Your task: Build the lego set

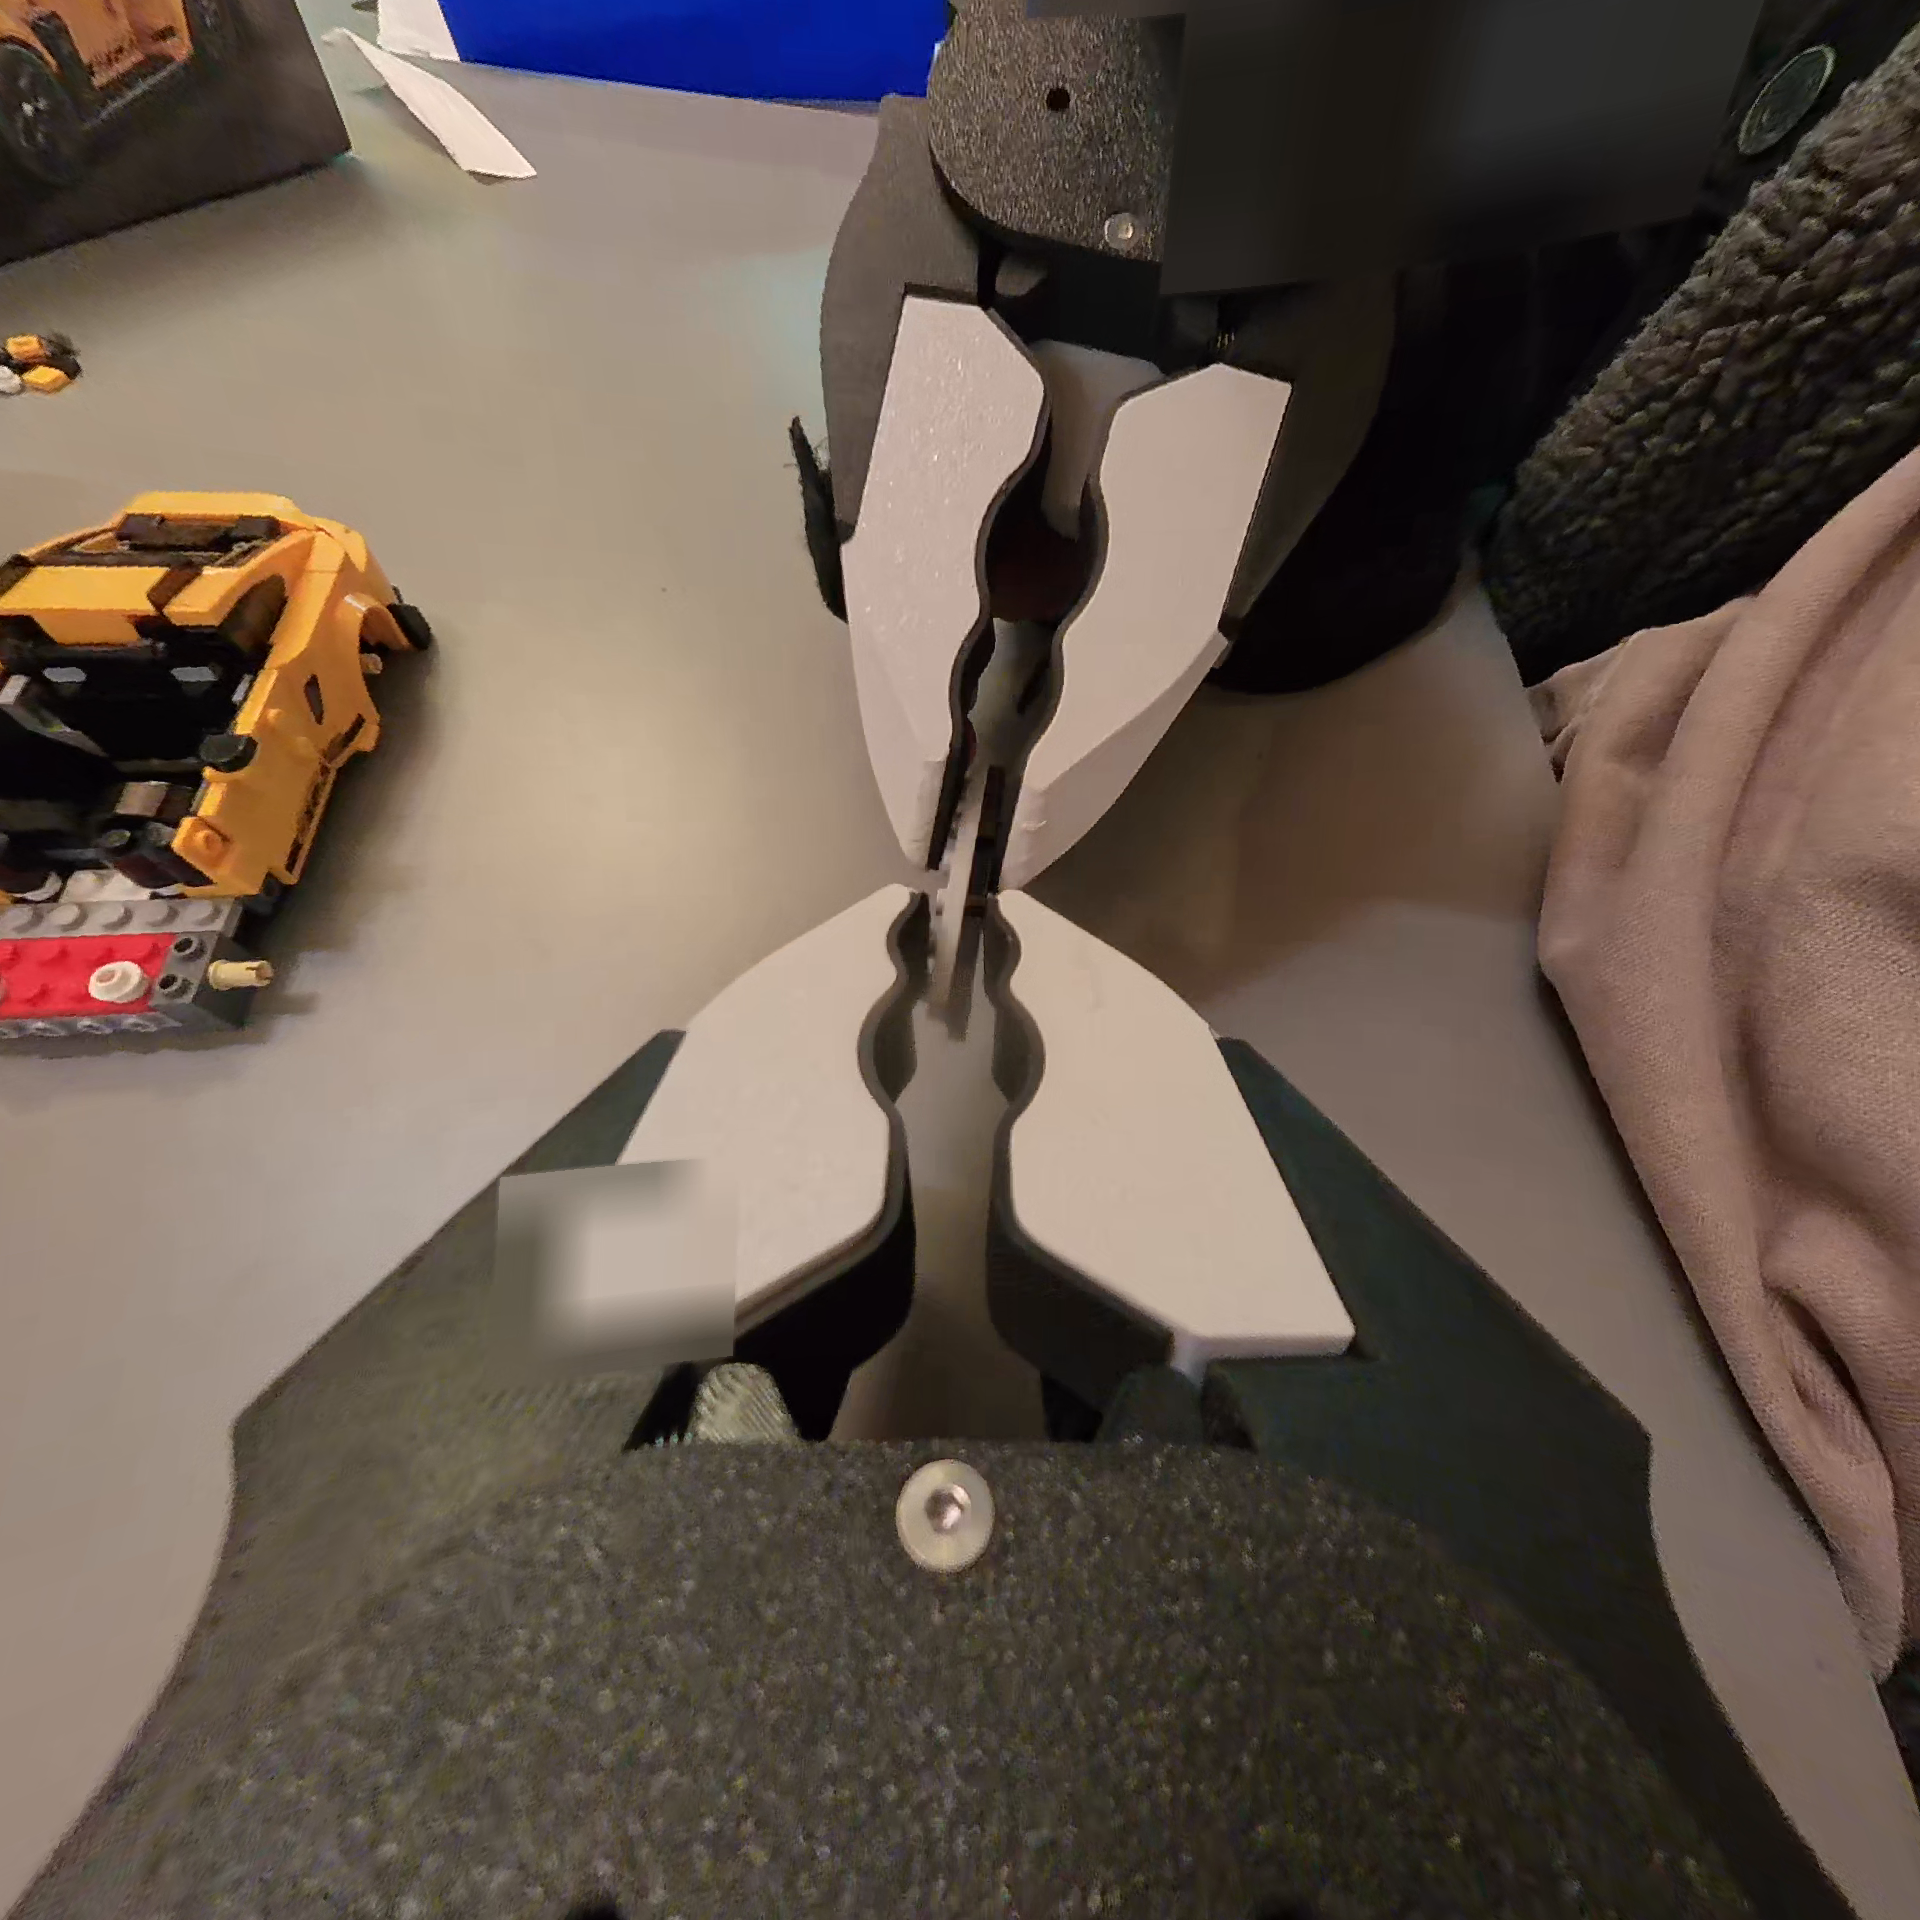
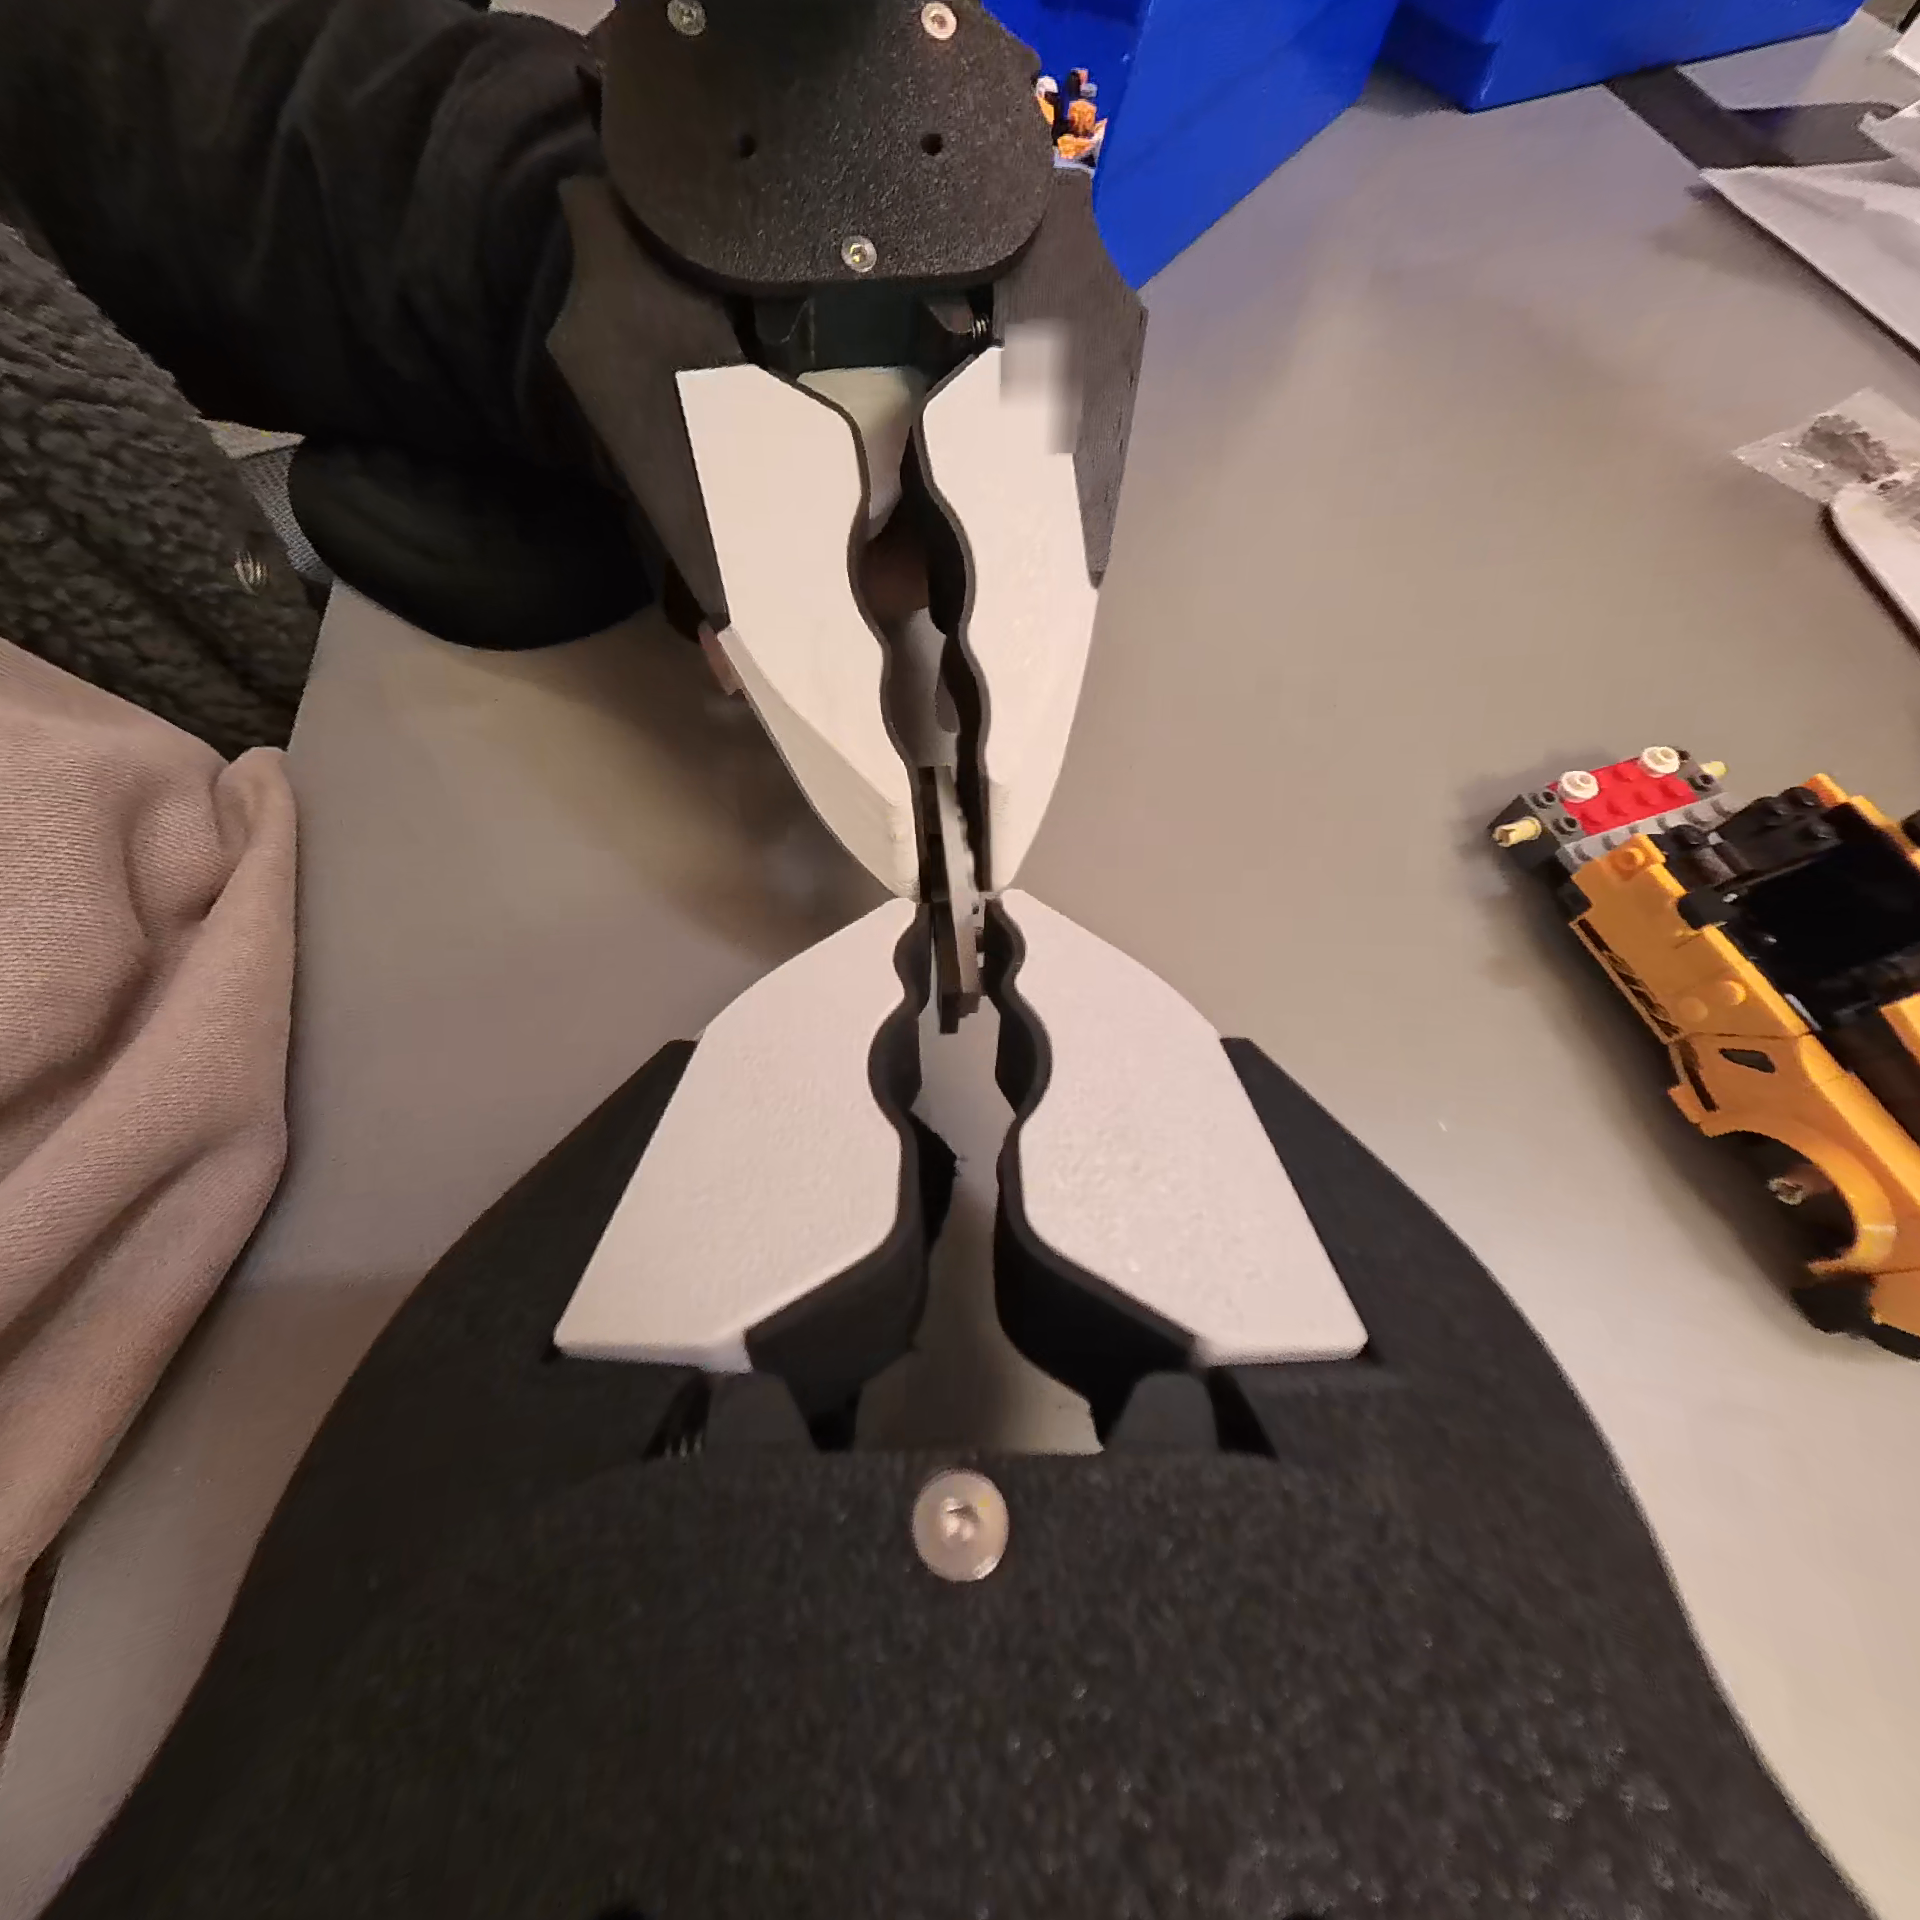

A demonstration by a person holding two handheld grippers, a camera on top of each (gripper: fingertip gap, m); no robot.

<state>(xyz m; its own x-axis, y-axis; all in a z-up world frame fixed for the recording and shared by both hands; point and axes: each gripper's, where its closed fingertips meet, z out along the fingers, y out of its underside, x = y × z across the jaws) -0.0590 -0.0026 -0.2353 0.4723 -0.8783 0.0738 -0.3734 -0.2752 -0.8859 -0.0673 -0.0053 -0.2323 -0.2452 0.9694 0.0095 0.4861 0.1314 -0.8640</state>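
Note:
My left gripper [image 1: 956, 902] and my right gripper [image 2: 954, 902] meet tip to tip above the grey table. Both are shut on one thin flat grey and black Lego piece [image 1: 961, 961], which runs edge-on from one pair of jaws into the other. The piece also shows in the right wrist view [image 2: 961, 961]. The right gripper [image 1: 971, 852] faces me in the left wrist view, and the left gripper [image 2: 951, 868] faces me in the right wrist view. The partly built yellow and black Lego car [image 1: 177, 707] lies on the table well apart from both grippers, with its red and grey base showing [image 2: 1756, 997].
A pink cloth [image 1: 1745, 1039] and a dark fleece sleeve [image 1: 1714, 364] lie along the table's edge. The set's box [image 1: 135, 104], a blue container [image 2: 1351, 104], loose small pieces [image 1: 36, 364] and plastic bags [image 2: 1849, 457] sit farther out. The grippers are tip to tip, or close to it.

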